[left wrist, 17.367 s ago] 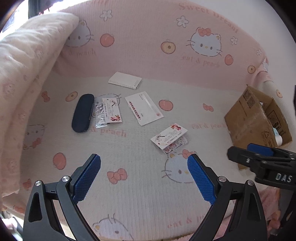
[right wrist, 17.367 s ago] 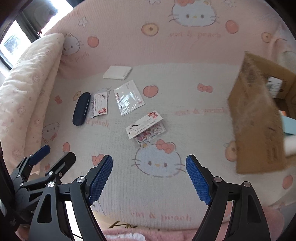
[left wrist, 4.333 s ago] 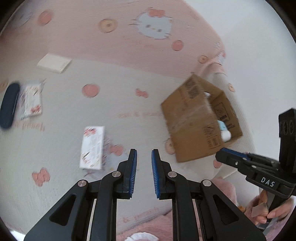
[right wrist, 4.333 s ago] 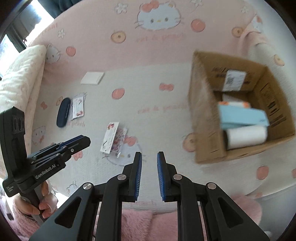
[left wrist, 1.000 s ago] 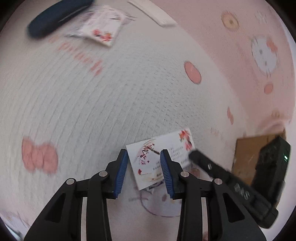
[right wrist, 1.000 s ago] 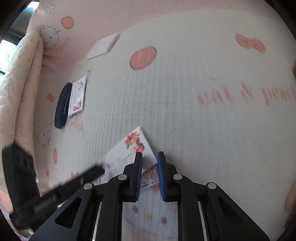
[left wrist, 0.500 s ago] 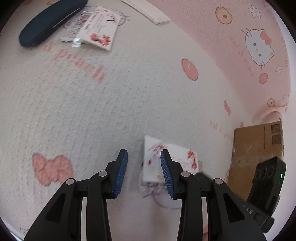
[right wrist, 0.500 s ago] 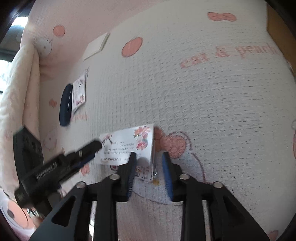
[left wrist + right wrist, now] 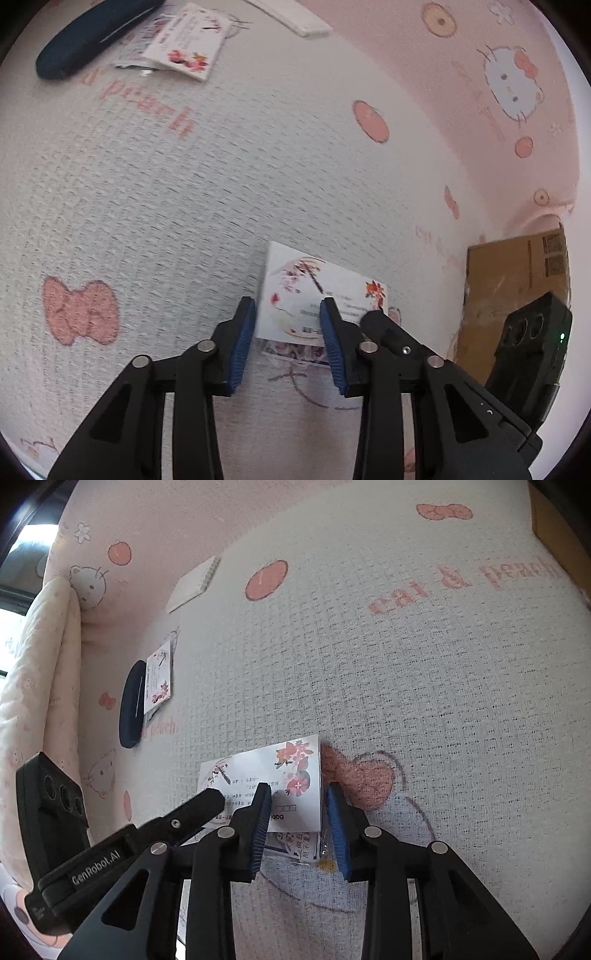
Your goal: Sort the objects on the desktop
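A white flower-printed sticker packet (image 9: 295, 299) lies flat on the Hello Kitty blanket; it also shows in the right wrist view (image 9: 291, 790). My left gripper (image 9: 288, 343) is partly open, its blue pads straddling the packet's left end. My right gripper (image 9: 299, 830) is partly open, its pads straddling the packet's right end. Neither is closed on the packet. Each gripper shows in the other's view, the right (image 9: 443, 365) and the left (image 9: 122, 849).
A dark blue glasses case (image 9: 88, 35) and a second sticker packet (image 9: 184, 44) lie at the far left, also in the right wrist view (image 9: 131, 705). A white notepad (image 9: 192, 583) lies by the sofa back. A cardboard box (image 9: 513, 288) stands at the right.
Both grippers have come down onto the near sticker packet. The right gripper, shut a second ago, has opened around the packet's end. The left gripper now straddles the other end.
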`<state>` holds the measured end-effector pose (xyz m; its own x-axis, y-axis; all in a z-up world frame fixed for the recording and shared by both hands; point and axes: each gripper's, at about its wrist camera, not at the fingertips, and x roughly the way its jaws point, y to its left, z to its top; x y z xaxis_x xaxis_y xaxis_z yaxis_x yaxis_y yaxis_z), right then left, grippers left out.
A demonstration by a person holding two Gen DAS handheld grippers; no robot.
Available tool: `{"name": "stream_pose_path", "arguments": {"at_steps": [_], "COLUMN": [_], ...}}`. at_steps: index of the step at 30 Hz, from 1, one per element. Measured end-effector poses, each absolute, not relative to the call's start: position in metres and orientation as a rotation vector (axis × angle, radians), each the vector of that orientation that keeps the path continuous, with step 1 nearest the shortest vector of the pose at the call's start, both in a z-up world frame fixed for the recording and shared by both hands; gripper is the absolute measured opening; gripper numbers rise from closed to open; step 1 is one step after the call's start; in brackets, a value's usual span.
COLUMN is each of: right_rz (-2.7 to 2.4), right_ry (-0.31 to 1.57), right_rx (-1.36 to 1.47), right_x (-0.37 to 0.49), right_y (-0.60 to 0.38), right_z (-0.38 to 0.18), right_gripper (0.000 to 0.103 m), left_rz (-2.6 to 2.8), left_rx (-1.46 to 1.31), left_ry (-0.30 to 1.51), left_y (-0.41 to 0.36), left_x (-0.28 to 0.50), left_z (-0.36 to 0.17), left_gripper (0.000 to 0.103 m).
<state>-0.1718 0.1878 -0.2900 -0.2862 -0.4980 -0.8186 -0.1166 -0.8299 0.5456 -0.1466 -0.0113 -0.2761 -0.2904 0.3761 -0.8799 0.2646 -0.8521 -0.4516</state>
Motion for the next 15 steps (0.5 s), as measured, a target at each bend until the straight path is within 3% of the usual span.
{"name": "stream_pose_path", "arguments": {"at_steps": [7,15], "right_rz": [-2.272,-2.375], "right_ry": [-0.688,-0.576], "right_rx": [1.688,1.597], "right_x": [-0.168,-0.167], "right_y": [0.186,0.191], "right_z": [-0.283,-0.242], "right_gripper": [0.024,0.022], "left_rz": [2.387,2.419], "left_rx": [-1.784,-1.692], "left_ry": [-0.792,-0.79], "left_y": [-0.009,0.0], "left_x": [-0.143,-0.145], "left_z": [-0.266,-0.236], "left_gripper": [0.025,0.025]}}
